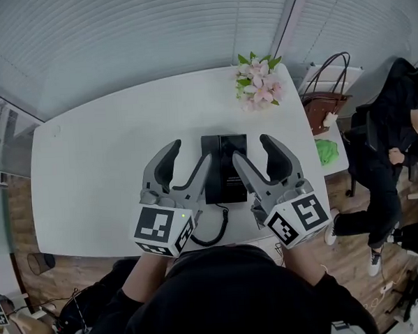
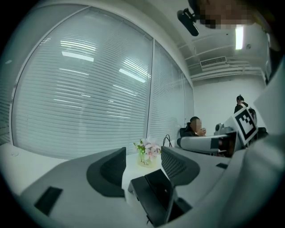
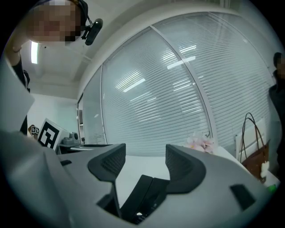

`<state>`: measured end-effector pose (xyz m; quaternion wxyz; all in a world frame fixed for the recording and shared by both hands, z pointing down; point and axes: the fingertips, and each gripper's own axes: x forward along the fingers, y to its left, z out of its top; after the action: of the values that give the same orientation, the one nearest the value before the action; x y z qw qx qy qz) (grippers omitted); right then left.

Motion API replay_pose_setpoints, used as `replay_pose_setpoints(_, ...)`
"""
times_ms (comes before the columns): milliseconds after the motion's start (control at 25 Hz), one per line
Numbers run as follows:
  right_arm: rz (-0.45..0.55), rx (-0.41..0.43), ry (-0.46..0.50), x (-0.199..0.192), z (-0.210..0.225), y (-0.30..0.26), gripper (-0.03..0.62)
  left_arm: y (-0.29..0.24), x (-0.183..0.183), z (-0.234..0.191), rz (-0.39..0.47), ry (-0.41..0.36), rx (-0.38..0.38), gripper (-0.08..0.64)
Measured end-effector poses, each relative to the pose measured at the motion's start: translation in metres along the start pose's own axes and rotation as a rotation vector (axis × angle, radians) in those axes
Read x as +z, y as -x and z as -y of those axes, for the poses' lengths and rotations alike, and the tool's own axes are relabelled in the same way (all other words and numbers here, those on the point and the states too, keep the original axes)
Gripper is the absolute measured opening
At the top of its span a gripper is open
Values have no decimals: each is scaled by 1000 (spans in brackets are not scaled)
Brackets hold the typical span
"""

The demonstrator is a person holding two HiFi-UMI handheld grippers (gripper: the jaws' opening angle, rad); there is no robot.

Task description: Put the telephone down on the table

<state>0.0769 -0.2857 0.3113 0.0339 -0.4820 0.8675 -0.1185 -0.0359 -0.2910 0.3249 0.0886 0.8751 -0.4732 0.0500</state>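
Two gaping grippers above telephone

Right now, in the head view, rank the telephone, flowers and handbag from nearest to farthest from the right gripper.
1. Telephone, on the table just left of the right gripper.
2. Flowers, at the table's far right corner.
3. Handbag, beyond the table's right edge.

The telephone is lying on the counter. The flowers are standing behind it, to its right. The left hand-held gripper is hovering at the telephone's left, the right hand-held gripper at its right.
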Motion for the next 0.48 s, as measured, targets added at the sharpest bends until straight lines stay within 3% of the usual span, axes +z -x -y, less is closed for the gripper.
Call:
replay_pose_setpoints(240, 52, -7, 38, 22, -6, 3, 274, 5, 26, 3, 61, -50, 3, 241)
replay_pose_setpoints(480, 95, -10, 65, 39, -9, 4, 273, 8, 38, 3, 97, -45, -1, 224)
